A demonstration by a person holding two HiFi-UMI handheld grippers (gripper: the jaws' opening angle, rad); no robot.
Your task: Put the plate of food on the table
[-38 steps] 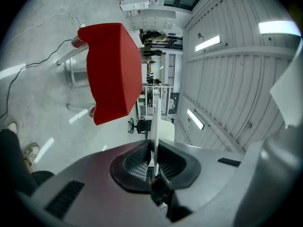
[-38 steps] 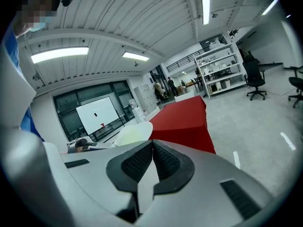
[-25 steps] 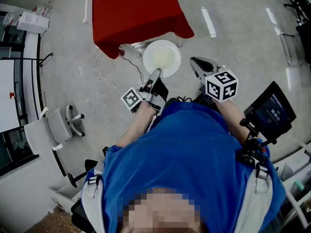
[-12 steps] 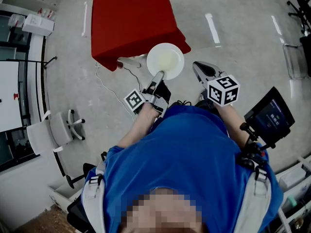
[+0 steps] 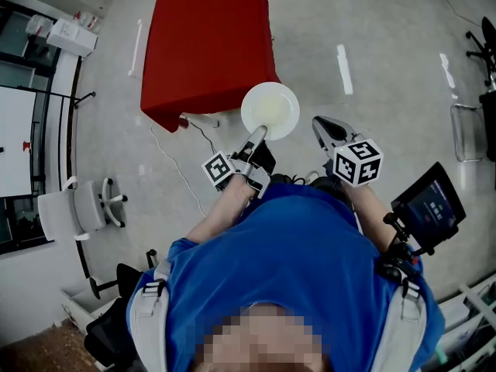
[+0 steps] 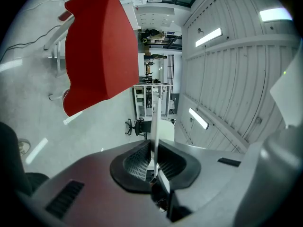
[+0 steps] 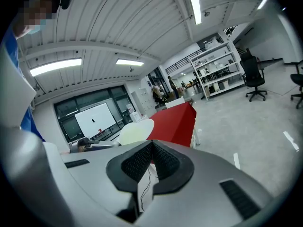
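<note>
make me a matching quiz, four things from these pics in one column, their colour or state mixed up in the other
1 plate
2 table
3 left tool
4 right tool

a covered in red
b shut, nothing between its jaws
c white and round
d clamped on the plate's rim

Pairs: 1-c, 2-a, 3-d, 4-b

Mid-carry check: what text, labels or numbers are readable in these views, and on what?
No text can be read.
Dark screen: pale print, too blurred to read.
Marker cube: square patterns only, no words.
Whiteboard: small marks, too small to read.
</note>
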